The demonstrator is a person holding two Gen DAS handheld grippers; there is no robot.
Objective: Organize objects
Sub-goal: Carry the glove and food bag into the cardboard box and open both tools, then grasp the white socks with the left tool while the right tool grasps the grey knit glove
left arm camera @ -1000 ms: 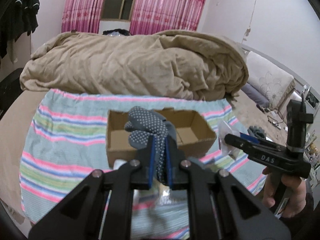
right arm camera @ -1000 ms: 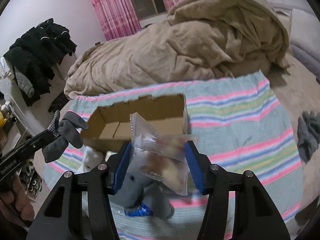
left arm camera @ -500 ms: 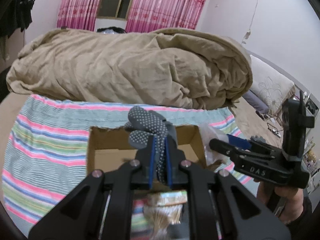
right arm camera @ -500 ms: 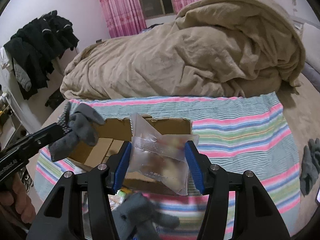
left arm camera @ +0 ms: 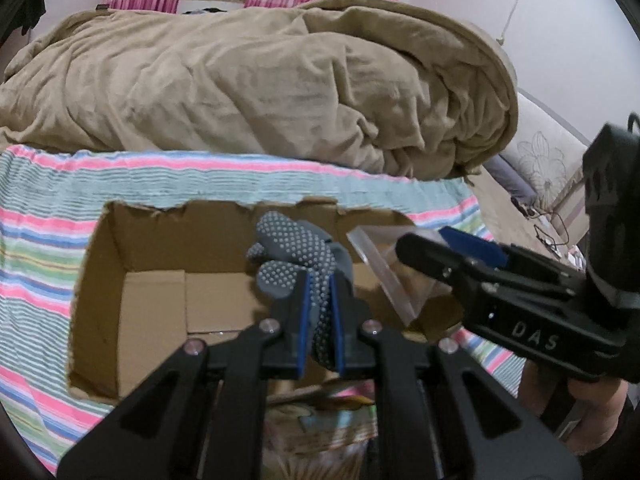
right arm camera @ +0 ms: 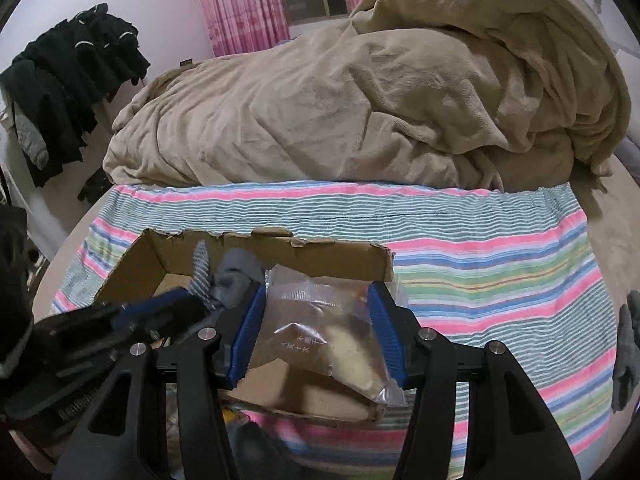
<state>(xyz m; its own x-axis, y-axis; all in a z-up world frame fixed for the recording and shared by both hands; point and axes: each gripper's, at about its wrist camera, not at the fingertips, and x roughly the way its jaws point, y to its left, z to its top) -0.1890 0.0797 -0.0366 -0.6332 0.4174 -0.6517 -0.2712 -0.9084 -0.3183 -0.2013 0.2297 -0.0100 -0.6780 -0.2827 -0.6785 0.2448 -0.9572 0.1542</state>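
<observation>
An open cardboard box (left arm camera: 132,300) lies on a striped cloth (left arm camera: 44,232) on the bed. My left gripper (left arm camera: 319,320) is shut on a grey dotted glove (left arm camera: 292,252) and holds it over the box's middle. My right gripper (right arm camera: 320,336) is shut on a clear plastic bag (right arm camera: 332,332) with pale contents, held over the box's right part (right arm camera: 340,258). In the left wrist view the right gripper (left arm camera: 452,252) and the bag (left arm camera: 388,276) come in from the right. In the right wrist view the left gripper (right arm camera: 160,312) with the glove (right arm camera: 232,280) is at the left.
A bunched tan blanket (left arm camera: 260,80) fills the bed behind the cloth. Loose packets (left arm camera: 320,420) lie in front of the box. Another grey glove (right arm camera: 626,356) lies at the right on the bed. Dark clothes (right arm camera: 72,76) hang at the far left.
Both grippers have moved forward and down to the box. The glove and the bag now hang over its inside; before they were short of it.
</observation>
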